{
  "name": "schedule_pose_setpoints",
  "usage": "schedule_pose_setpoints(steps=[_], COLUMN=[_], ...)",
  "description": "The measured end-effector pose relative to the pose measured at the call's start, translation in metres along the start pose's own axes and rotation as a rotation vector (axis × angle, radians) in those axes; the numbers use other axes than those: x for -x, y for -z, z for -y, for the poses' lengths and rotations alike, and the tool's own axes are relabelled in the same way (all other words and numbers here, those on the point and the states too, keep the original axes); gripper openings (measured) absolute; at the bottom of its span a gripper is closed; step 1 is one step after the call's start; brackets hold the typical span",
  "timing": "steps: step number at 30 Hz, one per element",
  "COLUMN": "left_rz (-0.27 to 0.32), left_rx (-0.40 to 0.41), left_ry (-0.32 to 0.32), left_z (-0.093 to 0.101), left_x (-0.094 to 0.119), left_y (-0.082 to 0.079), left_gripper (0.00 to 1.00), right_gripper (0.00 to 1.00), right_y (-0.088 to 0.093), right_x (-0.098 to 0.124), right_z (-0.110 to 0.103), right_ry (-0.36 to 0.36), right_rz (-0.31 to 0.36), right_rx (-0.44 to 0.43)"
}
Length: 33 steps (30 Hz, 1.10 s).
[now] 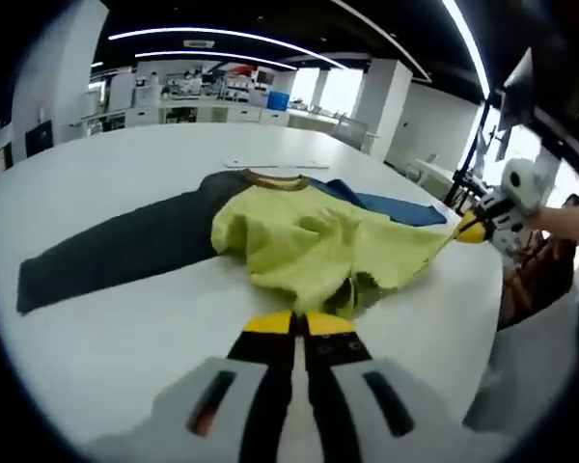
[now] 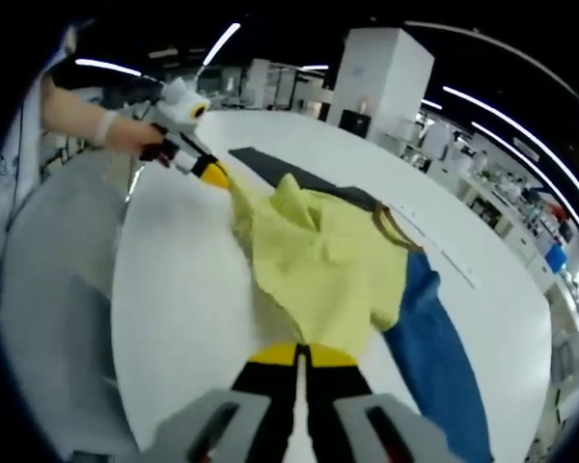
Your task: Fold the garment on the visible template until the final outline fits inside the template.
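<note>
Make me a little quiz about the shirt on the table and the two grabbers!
1. True or false: the garment has two sleeves of the same colour.
2. What colour is the collar? A brown, B red, C white.
3. Fill in: the left gripper and the right gripper are both shut on the ___.

Key:
1. False: there is a dark grey sleeve and a blue sleeve.
2. A.
3. Garment: each clamps an edge of its yellow-green body above the white table.
</note>
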State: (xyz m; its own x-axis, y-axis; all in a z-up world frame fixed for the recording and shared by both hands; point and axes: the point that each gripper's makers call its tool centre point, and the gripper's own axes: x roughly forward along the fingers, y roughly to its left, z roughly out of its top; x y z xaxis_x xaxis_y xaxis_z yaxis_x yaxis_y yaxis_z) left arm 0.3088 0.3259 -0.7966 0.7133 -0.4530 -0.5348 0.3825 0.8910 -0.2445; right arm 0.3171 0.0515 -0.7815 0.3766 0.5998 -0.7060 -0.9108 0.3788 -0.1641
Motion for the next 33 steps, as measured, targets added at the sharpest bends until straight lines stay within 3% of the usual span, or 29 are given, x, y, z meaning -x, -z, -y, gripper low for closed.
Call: schedule_pose_setpoints(steps=[8, 15, 22, 33], left_rz=[-0.057, -0.145, -0.218, -0.293], left_rx=[0.024, 0.069, 0.052, 0.051], left_ry=[-0.033, -0.072, -0.092, -0.080], left_z=[-0.006, -0.018, -0.016, -0.019], left_x=[0.036, 0.061, 0.070, 0.074], left_y=[0.022, 0.048, 0.063, 0.081], left_gripper=[0.00, 0.00, 0.00, 0.00], right_gripper=[0.00, 0.00, 0.00, 0.00], right_y=[0.019, 0.040, 0.050, 0.064], right_x=[0.011, 0.013, 0.013, 0.016], right_z=[-0.025, -0.053, -0.078, -0.094], right_ry=[-0.043, -0.090, -0.133, -0.174], right_rz=[-0.026, -0.057, -0.079, -0.123], right_rx=[-0.017, -0.036, -0.054, -0.074])
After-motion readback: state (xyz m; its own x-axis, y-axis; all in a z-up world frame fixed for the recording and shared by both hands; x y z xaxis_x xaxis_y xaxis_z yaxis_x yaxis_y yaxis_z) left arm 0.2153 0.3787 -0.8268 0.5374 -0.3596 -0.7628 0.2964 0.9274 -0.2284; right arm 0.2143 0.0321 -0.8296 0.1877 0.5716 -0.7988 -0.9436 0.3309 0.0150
